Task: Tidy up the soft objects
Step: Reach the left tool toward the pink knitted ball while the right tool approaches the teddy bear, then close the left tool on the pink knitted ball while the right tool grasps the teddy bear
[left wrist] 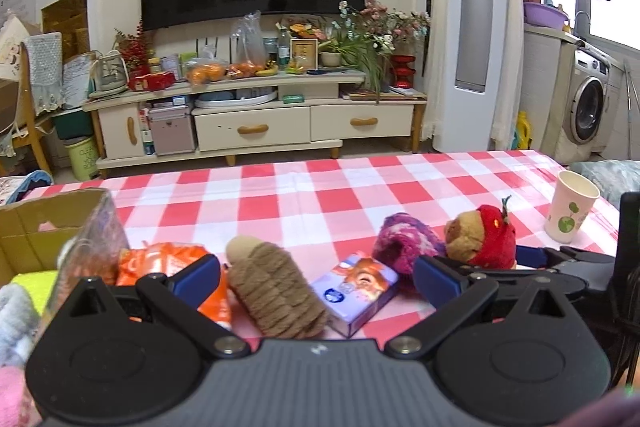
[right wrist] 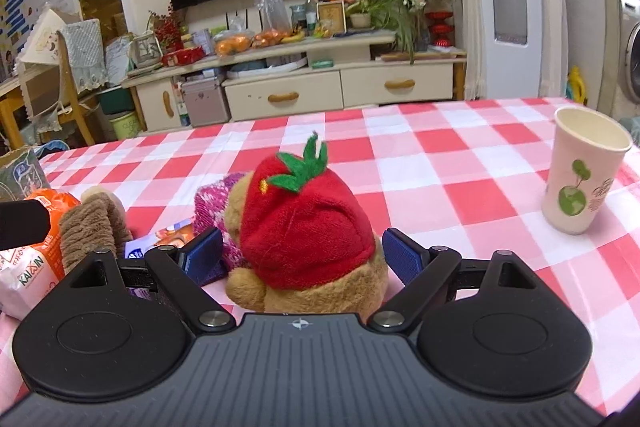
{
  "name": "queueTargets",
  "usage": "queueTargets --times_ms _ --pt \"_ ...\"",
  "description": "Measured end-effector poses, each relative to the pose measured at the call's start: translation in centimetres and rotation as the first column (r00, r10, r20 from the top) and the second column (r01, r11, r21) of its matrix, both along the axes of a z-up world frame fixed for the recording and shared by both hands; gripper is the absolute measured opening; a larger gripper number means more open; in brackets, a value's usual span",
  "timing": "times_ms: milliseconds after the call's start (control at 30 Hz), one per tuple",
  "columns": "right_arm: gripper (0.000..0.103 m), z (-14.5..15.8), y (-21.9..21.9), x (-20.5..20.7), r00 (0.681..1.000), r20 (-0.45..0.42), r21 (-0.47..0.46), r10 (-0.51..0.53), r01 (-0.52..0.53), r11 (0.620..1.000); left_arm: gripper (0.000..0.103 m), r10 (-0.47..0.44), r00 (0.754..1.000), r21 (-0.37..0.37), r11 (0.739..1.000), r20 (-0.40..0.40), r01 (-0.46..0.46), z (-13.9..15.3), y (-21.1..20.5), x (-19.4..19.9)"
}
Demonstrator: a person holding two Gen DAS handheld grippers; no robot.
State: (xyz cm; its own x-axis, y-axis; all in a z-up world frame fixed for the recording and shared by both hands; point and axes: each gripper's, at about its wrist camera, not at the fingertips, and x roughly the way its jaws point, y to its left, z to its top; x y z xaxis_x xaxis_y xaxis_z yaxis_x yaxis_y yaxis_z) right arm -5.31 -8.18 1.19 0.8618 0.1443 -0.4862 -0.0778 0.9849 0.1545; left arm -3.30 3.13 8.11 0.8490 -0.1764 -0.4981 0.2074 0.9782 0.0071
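Note:
On the red-checked tablecloth lies a brown knitted soft piece [left wrist: 276, 291] between the wide-apart fingers of my open left gripper [left wrist: 316, 277], with a small purple tissue pack [left wrist: 354, 291] beside it. A fuzzy magenta soft toy [left wrist: 404, 241] and a brown plush bear in a red strawberry hood [left wrist: 482, 241] sit to the right. In the right wrist view the bear [right wrist: 304, 227] sits between the spread fingers of my open right gripper [right wrist: 302, 253]; the pads do not touch it. The magenta toy [right wrist: 214, 199] peeks out behind the bear.
A cardboard box [left wrist: 44, 227] with cloth items inside stands at the left, an orange snack packet [left wrist: 168, 259] next to it. A paper cup [right wrist: 584, 171] stands upright at the right. Beyond the table's far edge are a TV cabinet and floor.

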Motion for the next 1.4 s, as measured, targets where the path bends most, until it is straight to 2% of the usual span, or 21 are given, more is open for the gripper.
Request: queueTargets --times_ms 200,333,567,667,833,967,1100,1200,1333,1400 --pt "0.103 -0.1 -0.8 0.1 1.000 -0.011 0.026 0.025 -0.025 0.999 0.102 -0.034 0.999 0.010 0.999 -0.006 0.034 -0.6 -1.3 0.6" --pt "0.094 -0.1 -1.6 -0.4 0.999 -0.032 0.076 0.032 -0.030 0.997 0.102 -0.049 0.999 0.019 0.999 -0.013 0.050 -1.2 -2.1 1.0" --pt "0.094 0.4 -3.3 -1.1 0.998 -0.061 0.102 -0.014 0.021 0.995 0.102 -0.081 0.996 0.062 0.995 -0.026 0.082 -2.5 -4.2 1.5" --pt "0.093 0.7 -4.2 -1.7 0.998 -0.047 0.090 -0.040 0.045 0.995 0.102 -0.087 0.996 0.095 0.992 -0.023 0.088 -3.0 -5.0 1.5" --pt "0.093 0.9 -5.4 -2.4 0.997 -0.046 0.107 -0.070 0.074 0.991 0.102 -0.082 0.997 0.105 0.991 -0.007 0.082 -3.4 -6.4 2.2" --pt "0.100 0.5 -5.3 -2.6 0.995 -0.060 0.106 -0.081 0.087 0.991 0.102 -0.092 0.996 0.120 0.989 0.020 0.089 -3.4 -7.9 3.0" --pt "0.103 0.6 -5.6 -3.0 0.994 -0.064 0.122 -0.092 0.099 0.988 0.102 -0.093 0.995 0.142 0.986 0.026 0.088 -3.5 -9.2 4.6" --pt "0.103 0.7 -6.3 -3.2 0.991 -0.069 0.149 -0.111 0.120 0.982 0.102 -0.092 0.996 0.143 0.985 -0.008 0.092 -3.9 -9.6 6.2" --pt "0.103 0.5 -6.2 -3.1 0.989 -0.089 0.161 -0.120 0.134 0.978 0.102 -0.084 0.994 0.100 0.991 -0.070 0.091 -4.4 -9.6 8.1" --pt "0.103 0.4 -5.9 -3.5 0.988 -0.093 0.172 -0.121 0.135 0.976 0.098 -0.075 0.992 0.085 0.993 -0.100 0.083 -4.8 -9.5 8.9"
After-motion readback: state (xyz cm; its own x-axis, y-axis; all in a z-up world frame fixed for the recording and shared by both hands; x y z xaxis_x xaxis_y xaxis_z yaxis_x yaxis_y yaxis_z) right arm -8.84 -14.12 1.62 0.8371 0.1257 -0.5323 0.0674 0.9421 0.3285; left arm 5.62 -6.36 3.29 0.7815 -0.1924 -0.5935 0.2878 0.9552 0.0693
